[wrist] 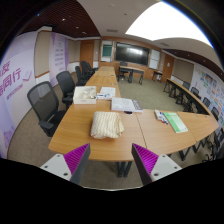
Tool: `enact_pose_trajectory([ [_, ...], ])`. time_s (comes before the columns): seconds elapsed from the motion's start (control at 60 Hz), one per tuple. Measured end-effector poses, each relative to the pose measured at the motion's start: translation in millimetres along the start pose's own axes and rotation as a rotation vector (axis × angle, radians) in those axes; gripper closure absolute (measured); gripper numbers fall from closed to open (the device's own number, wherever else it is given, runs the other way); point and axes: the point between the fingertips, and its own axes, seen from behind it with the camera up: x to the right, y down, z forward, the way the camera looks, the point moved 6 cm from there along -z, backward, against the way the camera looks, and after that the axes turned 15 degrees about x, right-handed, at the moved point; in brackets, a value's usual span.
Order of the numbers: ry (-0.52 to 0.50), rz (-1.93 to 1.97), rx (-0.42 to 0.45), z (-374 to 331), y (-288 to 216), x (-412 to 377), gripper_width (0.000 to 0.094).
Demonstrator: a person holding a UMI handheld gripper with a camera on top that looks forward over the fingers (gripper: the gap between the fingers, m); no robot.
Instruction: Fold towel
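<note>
In the gripper view, the gripper (110,162) is hovering above the near edge of a long wooden table (75,128), its two fingers spread wide with nothing between them; the purple pads (78,160) are showing on their inner faces. The towel (106,124) is lying on the table just beyond the fingers, already bunched into a rough folded heap, cream-coloured, well apart from either finger. Farther along the table, papers (126,104) are lying flat, with another pale bundle (85,95) beside them. A green book (175,121) is resting on the table beyond the right finger. Black chairs (43,103) are standing along the left side. A dark screen (131,53) is hanging on the far wall.
</note>
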Motion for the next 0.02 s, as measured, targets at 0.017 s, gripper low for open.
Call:
enact_pose_trajectory([
  [0.017,0.001,0.001,0.003,-3.0,0.6,-0.2,0.0085],
])
